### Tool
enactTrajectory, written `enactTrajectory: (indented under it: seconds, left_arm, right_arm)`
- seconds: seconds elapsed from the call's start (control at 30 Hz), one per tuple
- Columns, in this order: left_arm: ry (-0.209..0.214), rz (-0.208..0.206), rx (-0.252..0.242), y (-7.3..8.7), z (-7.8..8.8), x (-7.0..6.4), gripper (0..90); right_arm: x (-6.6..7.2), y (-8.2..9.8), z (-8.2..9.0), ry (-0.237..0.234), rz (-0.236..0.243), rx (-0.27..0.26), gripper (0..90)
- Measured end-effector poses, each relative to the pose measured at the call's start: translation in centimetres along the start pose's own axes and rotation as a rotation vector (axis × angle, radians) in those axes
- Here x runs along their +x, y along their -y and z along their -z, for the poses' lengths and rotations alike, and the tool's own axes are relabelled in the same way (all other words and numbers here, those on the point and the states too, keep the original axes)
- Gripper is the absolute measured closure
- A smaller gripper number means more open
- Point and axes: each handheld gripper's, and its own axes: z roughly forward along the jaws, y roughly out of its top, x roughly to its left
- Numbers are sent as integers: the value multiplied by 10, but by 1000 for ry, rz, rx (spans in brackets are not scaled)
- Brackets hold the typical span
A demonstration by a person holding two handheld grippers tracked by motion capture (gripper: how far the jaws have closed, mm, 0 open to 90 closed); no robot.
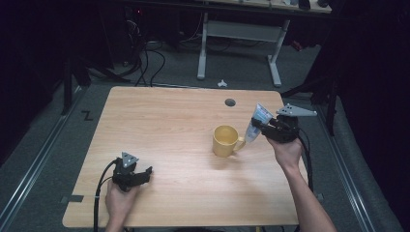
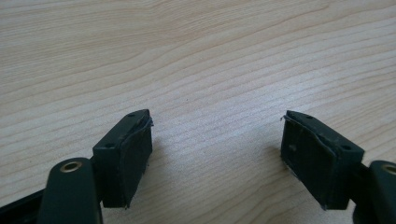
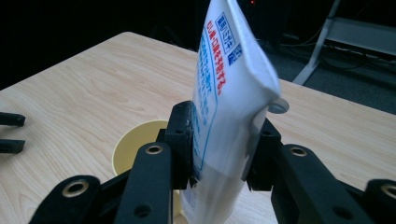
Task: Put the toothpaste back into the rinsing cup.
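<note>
Wooden table [image 1: 169,121], pale grain, with a round grommet hole [image 1: 230,102] near its far edge.

Yellow mug [image 1: 225,140]: upright on the table right of centre, handle turned toward the right gripper.

Right gripper [image 1: 256,126]: held above the table just right of the mug, jaws clamped on a white tube [image 1: 257,121] with blue and red print. In the right gripper view the tube [image 3: 229,93] stands between the pads, tilted, crimped end up, and the mug's rim [image 3: 135,140] shows right behind it; the tube's lower end seems to hang over the mug, though this is not certain.

Left gripper [image 1: 142,173]: at the table's near left, well apart from the mug. Jaws wide apart over bare wood, holding nothing.
</note>
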Motion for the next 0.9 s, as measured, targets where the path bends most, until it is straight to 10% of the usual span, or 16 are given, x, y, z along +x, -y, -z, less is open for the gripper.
enactTrajectory:
  seconds: [0.9]
  left_arm:
    - [0,0,0,0,0,0,250]
  right_arm:
    - [20,-21,-12,-67,35,-17,679]
